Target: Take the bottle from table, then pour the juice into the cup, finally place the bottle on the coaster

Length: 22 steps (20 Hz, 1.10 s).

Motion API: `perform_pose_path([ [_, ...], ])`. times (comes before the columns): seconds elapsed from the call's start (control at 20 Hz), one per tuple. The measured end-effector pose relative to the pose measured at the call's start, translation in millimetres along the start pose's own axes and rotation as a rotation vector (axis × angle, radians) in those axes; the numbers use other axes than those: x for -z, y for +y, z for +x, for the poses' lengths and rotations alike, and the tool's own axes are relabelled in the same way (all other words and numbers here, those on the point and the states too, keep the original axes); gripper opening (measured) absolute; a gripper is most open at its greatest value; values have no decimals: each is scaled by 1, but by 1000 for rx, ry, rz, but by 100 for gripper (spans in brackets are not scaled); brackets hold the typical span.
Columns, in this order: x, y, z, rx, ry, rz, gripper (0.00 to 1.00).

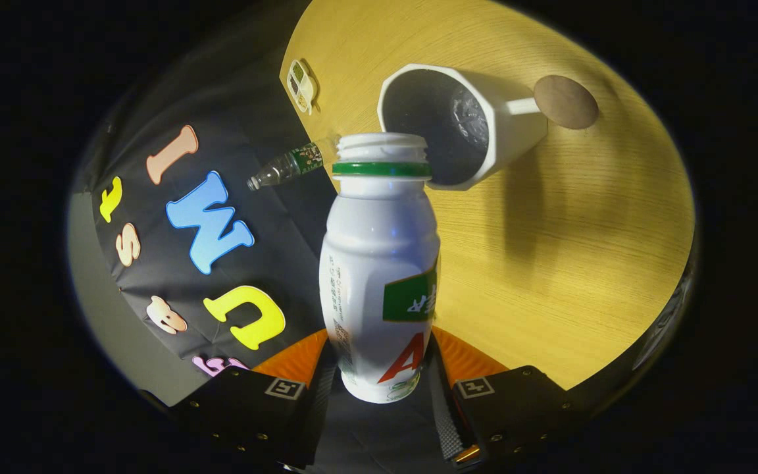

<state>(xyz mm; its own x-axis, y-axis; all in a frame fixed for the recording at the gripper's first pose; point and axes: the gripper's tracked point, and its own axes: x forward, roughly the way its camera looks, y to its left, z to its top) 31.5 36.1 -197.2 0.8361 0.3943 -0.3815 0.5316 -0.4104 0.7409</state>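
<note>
A white plastic bottle (379, 263) with a green neck ring and a green and red label is pinched between the two fingers of the gripper (379, 378), one finger pressed on each side of its lower body. The bottle's cap is off and its open mouth is pointed away from the fingers, toward a white cup (504, 131).

The cup is seen just beyond the bottle's mouth, on a yellow wooden table (583, 263). Its opening is turned toward the camera, and its inside is dark, with a faint glint on the inner wall. Whether any juice is in it cannot be told. The bottle's mouth is overlapped with the near rim of the cup in the view; whether the two are touching cannot be told. A handle is seen on the far side of the cup.

A round brown coaster (566, 102) is laid flat on the table just beyond the cup's handle, nearer the table's far edge.

A small white object (301, 84) is set at the table's edge, near a corner, well apart from the cup. A clear plastic bottle with a green label (290, 166) is seen by the same table edge, against the black cloth wall, just beside the white bottle's neck in the view.
</note>
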Motion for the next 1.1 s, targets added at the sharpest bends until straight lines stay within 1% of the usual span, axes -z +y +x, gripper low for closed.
perform_pose_path([
  [0.2, 2, 0, -1, 9, 10, -5, 69],
  [0.45, -1, -10, -3, 44, -5, -67, 69],
  [0.75, -4, -20, -2, 61, -37, -236, 68],
  [1.1, -15, -28, 5, 96, -131, -477, 68],
])
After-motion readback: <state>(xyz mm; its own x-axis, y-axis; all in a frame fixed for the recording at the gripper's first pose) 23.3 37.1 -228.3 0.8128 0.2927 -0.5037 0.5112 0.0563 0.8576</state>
